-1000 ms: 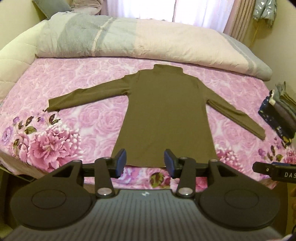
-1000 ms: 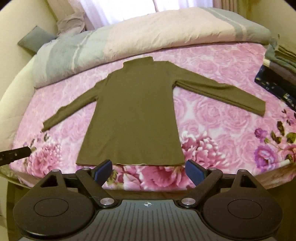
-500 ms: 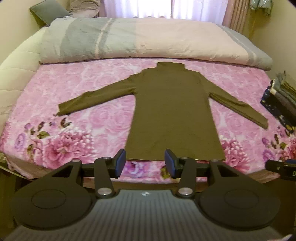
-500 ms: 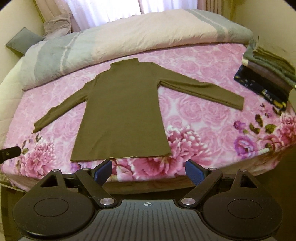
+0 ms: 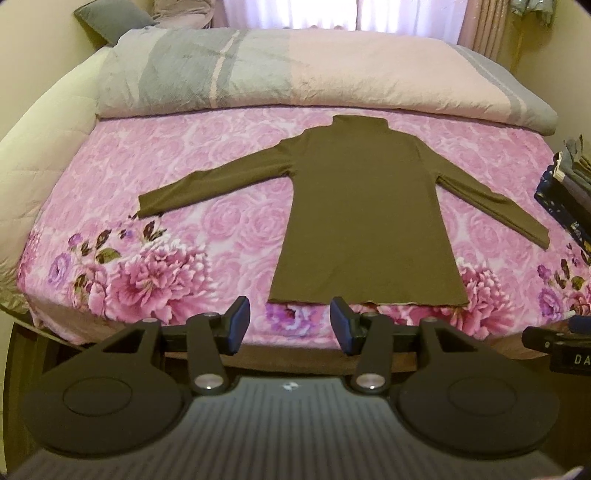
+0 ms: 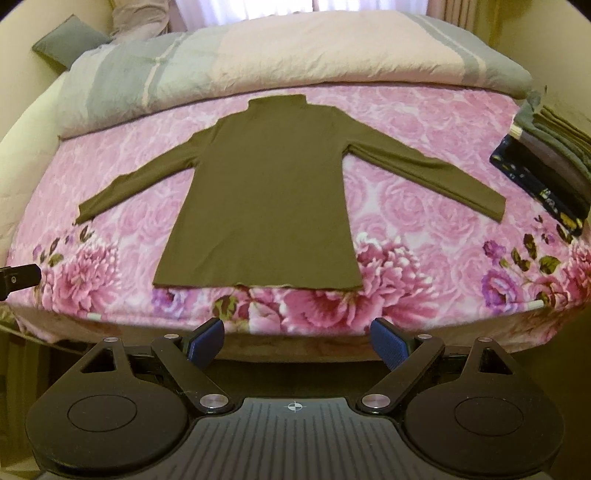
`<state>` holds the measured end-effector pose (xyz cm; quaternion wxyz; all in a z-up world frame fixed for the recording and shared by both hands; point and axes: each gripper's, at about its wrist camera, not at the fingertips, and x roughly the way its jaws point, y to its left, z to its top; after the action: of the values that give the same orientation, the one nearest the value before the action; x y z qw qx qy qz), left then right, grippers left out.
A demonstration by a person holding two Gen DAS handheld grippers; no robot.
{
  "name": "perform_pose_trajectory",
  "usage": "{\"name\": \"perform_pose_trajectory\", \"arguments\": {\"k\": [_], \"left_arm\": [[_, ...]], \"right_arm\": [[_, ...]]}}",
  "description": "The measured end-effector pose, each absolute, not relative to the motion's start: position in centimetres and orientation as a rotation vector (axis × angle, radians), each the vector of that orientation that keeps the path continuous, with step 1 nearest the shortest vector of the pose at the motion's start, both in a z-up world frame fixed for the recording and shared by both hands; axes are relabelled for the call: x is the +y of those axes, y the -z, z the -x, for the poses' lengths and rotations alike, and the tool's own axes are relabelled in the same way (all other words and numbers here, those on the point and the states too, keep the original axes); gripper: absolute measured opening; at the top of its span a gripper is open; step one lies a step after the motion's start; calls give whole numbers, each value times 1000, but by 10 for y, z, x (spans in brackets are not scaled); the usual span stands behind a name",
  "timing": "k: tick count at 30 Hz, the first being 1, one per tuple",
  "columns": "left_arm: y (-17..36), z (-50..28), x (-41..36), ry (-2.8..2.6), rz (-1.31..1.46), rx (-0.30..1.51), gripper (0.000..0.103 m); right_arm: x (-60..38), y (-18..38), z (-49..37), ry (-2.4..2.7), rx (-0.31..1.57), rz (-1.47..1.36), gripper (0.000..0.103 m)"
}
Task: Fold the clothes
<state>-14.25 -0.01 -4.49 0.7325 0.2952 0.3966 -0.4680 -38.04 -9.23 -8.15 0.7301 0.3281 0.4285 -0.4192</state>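
An olive-brown long-sleeved turtleneck top (image 5: 365, 206) lies flat on the pink floral bed sheet (image 5: 207, 221), collar toward the duvet, both sleeves spread out to the sides. It also shows in the right wrist view (image 6: 266, 199). My left gripper (image 5: 290, 325) is open and empty, held off the bed's near edge, just short of the top's hem. My right gripper (image 6: 297, 341) is open wide and empty, also held back from the bed's near edge, below the hem.
A rolled grey and pink duvet (image 5: 295, 70) lies across the far side of the bed. A stack of folded clothes (image 6: 546, 158) sits at the bed's right edge. A grey pillow (image 5: 110, 18) is at the back left. The other gripper's tip (image 5: 557, 343) shows at the right.
Both grippers have pulled back and away from the bed, so the top now sits farther off and more of the bed's near edge shows. The top has not moved.
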Motion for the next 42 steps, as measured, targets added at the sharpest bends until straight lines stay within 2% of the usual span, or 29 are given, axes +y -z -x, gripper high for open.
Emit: {"name": "perform_pose_trajectory", "arguments": {"k": [12, 42], "left_arm": [[59, 143, 14, 1002, -677, 915, 45], [61, 181, -17, 1104, -726, 883, 50]], "right_arm": [[-81, 94, 375, 893, 994, -728, 89], [-93, 91, 405, 956, 988, -752, 89]]}}
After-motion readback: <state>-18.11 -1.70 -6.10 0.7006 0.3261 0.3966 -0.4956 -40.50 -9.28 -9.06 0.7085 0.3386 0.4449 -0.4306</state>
